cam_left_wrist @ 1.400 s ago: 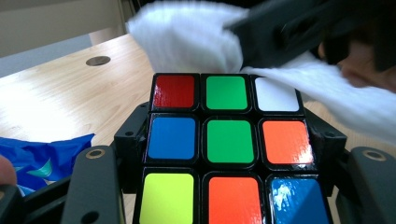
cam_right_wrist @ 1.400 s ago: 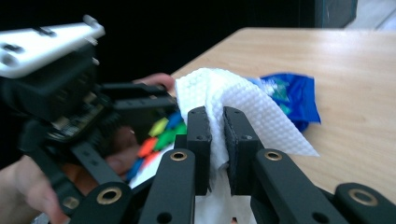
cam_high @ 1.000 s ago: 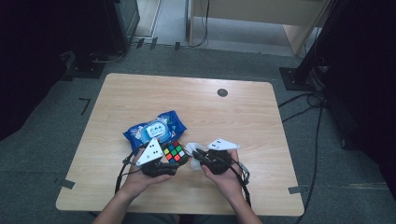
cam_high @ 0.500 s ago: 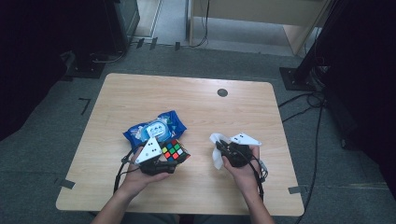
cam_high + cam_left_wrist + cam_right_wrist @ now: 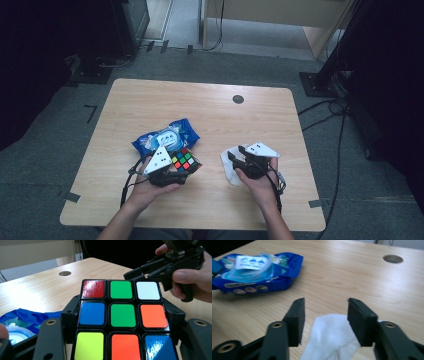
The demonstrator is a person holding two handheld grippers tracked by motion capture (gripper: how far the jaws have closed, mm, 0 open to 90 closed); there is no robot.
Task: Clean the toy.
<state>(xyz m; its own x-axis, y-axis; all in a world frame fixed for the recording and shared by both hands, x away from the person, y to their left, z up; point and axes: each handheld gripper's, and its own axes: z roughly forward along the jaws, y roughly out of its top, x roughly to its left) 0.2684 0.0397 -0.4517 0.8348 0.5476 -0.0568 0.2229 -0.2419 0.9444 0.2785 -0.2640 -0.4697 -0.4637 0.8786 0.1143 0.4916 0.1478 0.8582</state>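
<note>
We hold the multicoloured plastic puzzle cube [image 5: 121, 320] clamped between the jaws of our left gripper [image 5: 176, 175], near the front edge of the light wooden table [image 5: 150, 100], just beside the blue plastic pack of wet wipes [image 5: 165, 137]. Our right gripper [image 5: 325, 317] stands with jaws wide apart over the white paper tissue [image 5: 330, 337], which lies flat toward the table's front right.

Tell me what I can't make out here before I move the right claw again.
- Cube, left gripper view: one face shows; bottom row cut by the frame edge, sides hidden by the left claw.
- White wipe, right gripper view: near part cut off at the bottom; contact with the right claw unclear.
- Wipes pack: label print blurred.
</note>
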